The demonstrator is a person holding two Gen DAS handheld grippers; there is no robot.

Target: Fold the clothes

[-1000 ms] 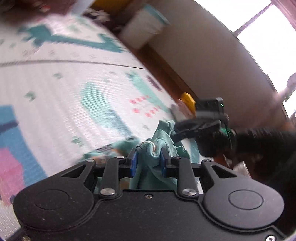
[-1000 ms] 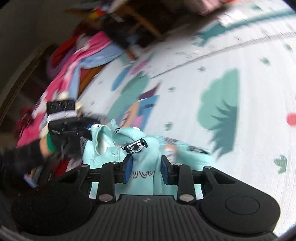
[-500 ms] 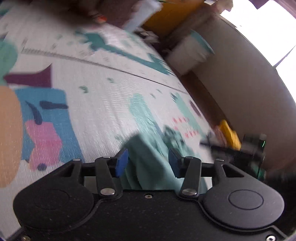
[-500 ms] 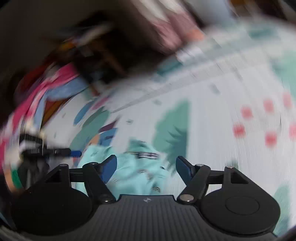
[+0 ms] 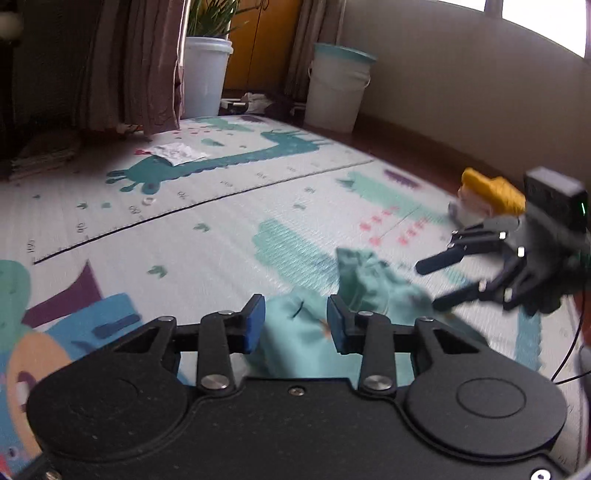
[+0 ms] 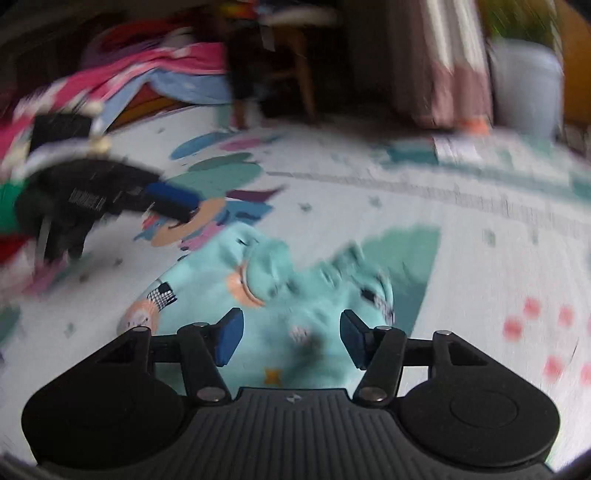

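A: Where is the garment?

B: The mint-green garment [image 5: 354,314] lies crumpled on the play mat [image 5: 207,221], on the floor. In the left wrist view it sits at about 6 o'clock, just beyond the left gripper [image 5: 295,323]. In the right wrist view it spreads out below centre, printed with small orange and black-and-white figures.

A: And the left gripper's fingers?

B: Spread apart. The blue pads [image 5: 255,325] stand to either side of the cloth with gaps between; they pinch nothing.

A: The right gripper?

B: The right gripper [image 6: 291,338] also has its fingers spread wide, with the garment seen between and beyond them, not clamped. From the left camera it shows at 3 o'clock, its two dark fingers parted, with their tips near the garment's edge. Whether they touch the cloth I cannot tell; that part is blurred.

A: What else is around?

B: A yellow knitted item [image 5: 491,194] at 2 o'clock near the wall, two white buckets [image 5: 338,96] at 12 o'clock, one holding a plant [image 5: 210,18], and a curtain [image 5: 136,66] at 11 o'clock. The right camera shows a pile of pink and blue clothes [image 6: 147,77] at 10 o'clock.
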